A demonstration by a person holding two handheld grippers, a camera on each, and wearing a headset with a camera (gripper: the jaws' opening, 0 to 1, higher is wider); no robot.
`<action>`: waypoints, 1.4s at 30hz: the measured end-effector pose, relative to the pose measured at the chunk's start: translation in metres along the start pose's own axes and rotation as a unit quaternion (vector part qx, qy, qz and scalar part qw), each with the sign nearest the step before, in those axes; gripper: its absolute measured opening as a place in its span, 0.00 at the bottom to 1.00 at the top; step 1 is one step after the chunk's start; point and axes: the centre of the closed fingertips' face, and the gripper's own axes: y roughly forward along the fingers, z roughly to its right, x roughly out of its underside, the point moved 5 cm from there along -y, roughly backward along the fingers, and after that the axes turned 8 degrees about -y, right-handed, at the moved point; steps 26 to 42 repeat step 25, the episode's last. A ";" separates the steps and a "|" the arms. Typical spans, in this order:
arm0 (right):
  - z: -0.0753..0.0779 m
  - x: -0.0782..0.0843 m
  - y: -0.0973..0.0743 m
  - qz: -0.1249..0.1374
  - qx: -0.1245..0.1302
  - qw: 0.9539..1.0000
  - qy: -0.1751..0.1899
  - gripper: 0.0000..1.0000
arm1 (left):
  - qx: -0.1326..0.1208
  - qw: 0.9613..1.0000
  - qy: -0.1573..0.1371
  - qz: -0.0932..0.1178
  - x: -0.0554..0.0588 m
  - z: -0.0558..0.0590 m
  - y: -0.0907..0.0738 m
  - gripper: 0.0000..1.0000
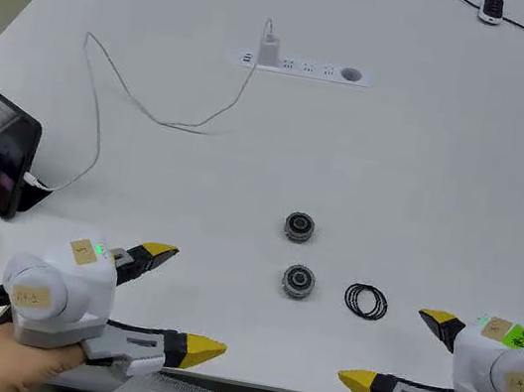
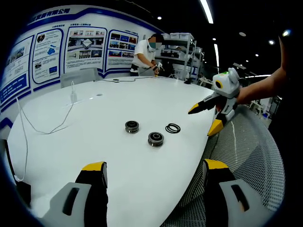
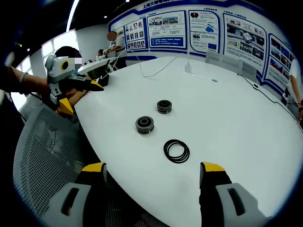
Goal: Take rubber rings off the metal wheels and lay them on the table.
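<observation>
Two small round metal wheels (image 1: 299,226) are seen on the white bench (image 1: 428,164), close to its near edge, one behind the other. Thin black rubber rings (image 1: 366,302) are laid just right of the nearer wheel. The left claw (image 1: 196,301) and right claw (image 1: 383,345) are held wide open, empty, at that edge.

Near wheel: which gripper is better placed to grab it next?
Probably left: left gripper is open with a clear line to the near wheel; loose rubber rings lie between it and the right gripper.
</observation>
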 end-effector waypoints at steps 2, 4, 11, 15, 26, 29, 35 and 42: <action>0.000 -0.001 0.000 0.003 0.000 1.000 0.000 0.82 | 0.001 1.000 0.000 0.000 0.000 0.000 0.000 0.84; 0.000 -0.002 0.000 0.002 0.001 1.000 -0.001 0.82 | 0.000 1.000 -0.001 0.001 0.001 -0.001 -0.001 0.84; 0.000 -0.005 0.001 0.004 0.002 1.000 -0.002 0.81 | -0.001 1.000 -0.002 0.003 0.001 -0.004 -0.002 0.83; 0.000 -0.005 0.000 0.003 0.002 1.000 -0.001 0.80 | -0.003 1.000 -0.001 0.003 0.000 -0.006 -0.003 0.82; -0.001 -0.006 0.000 0.004 0.000 1.000 -0.001 0.80 | -0.009 1.000 0.000 0.003 -0.002 -0.008 -0.006 0.82; -0.001 -0.006 0.000 0.004 0.000 1.000 -0.001 0.80 | -0.009 1.000 0.000 0.003 -0.002 -0.008 -0.006 0.82; -0.001 -0.006 0.000 0.004 0.000 1.000 -0.001 0.80 | -0.009 1.000 0.000 0.003 -0.002 -0.008 -0.006 0.82; -0.001 -0.006 0.000 0.004 0.000 1.000 -0.001 0.80 | -0.009 1.000 0.000 0.003 -0.002 -0.008 -0.006 0.82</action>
